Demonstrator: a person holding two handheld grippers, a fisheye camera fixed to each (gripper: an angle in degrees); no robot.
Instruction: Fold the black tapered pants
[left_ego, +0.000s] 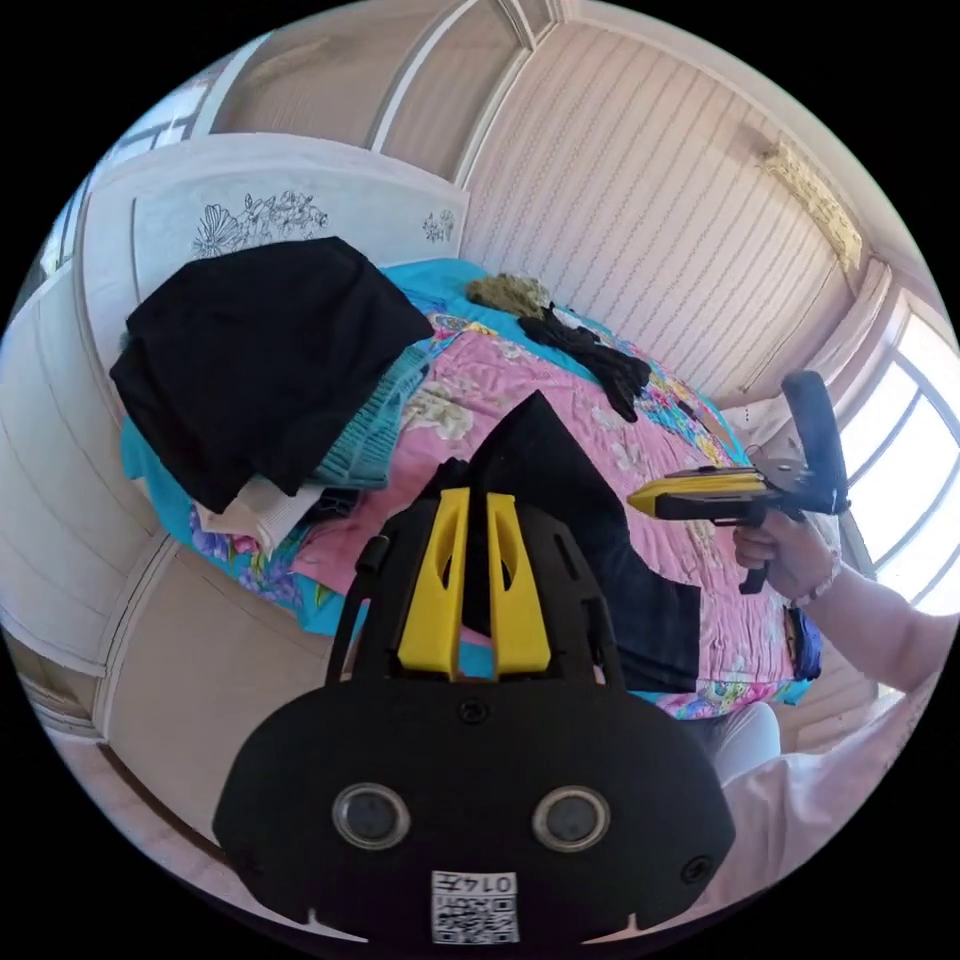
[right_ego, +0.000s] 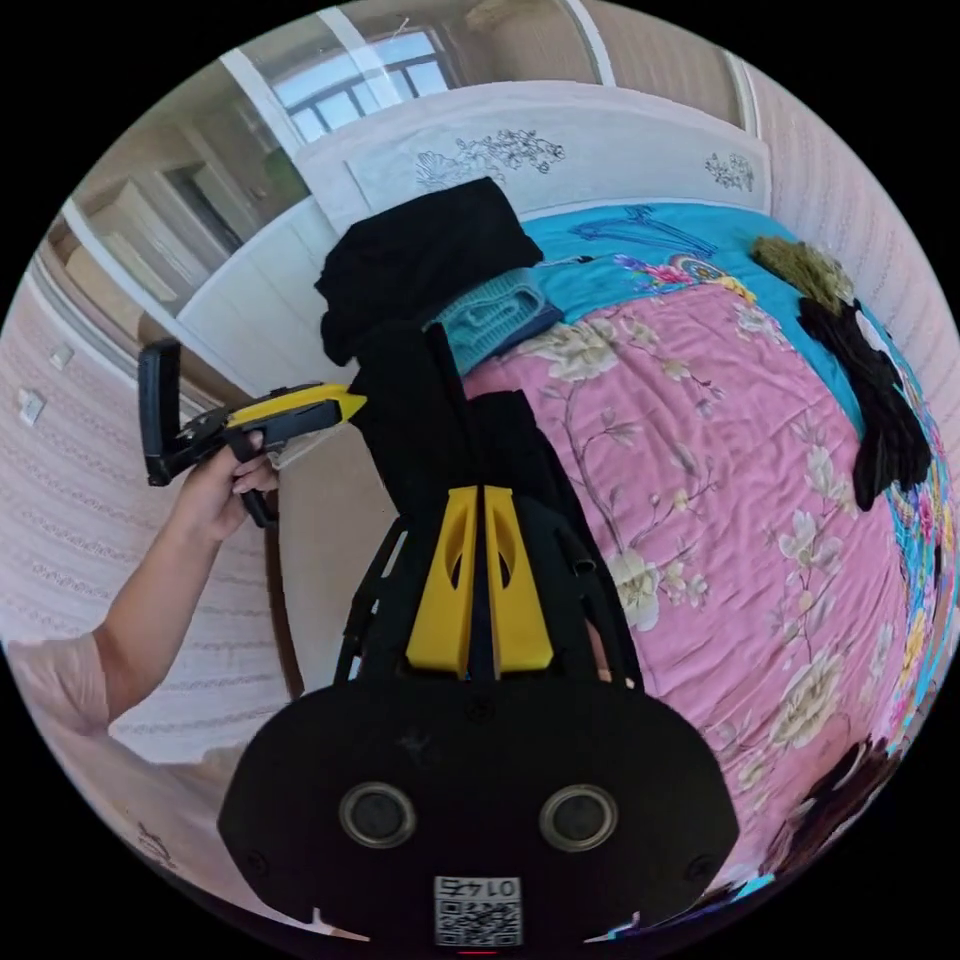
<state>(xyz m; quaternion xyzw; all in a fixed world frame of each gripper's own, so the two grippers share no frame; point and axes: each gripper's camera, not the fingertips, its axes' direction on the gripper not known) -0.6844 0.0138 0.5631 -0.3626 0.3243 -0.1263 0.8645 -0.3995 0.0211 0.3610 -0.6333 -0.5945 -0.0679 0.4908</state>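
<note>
Two yellow jaws of my left gripper stand nearly together, with black cloth of the black tapered pants coming up out of the narrow slot between them; I read them as clamped on the fabric. From that pinch the pants run away over the pink floral quilt toward the bed's near edge. Left of the jaws in the left gripper view sits a stack of folded clothes, a black piece on top, teal knit beneath. Further right, my right gripper shows side-on in a hand; from there I cannot tell how its jaws stand.

In the right gripper view, my left gripper appears at the left, held by a hand, beside the bed. Moving right, the right gripper has its jaws close together with the black tapered pants rising from between them, gripped. The pants hang up in front of the stack of folded clothes. Far right on the quilt lies a dark garment, well apart from the pants.
</note>
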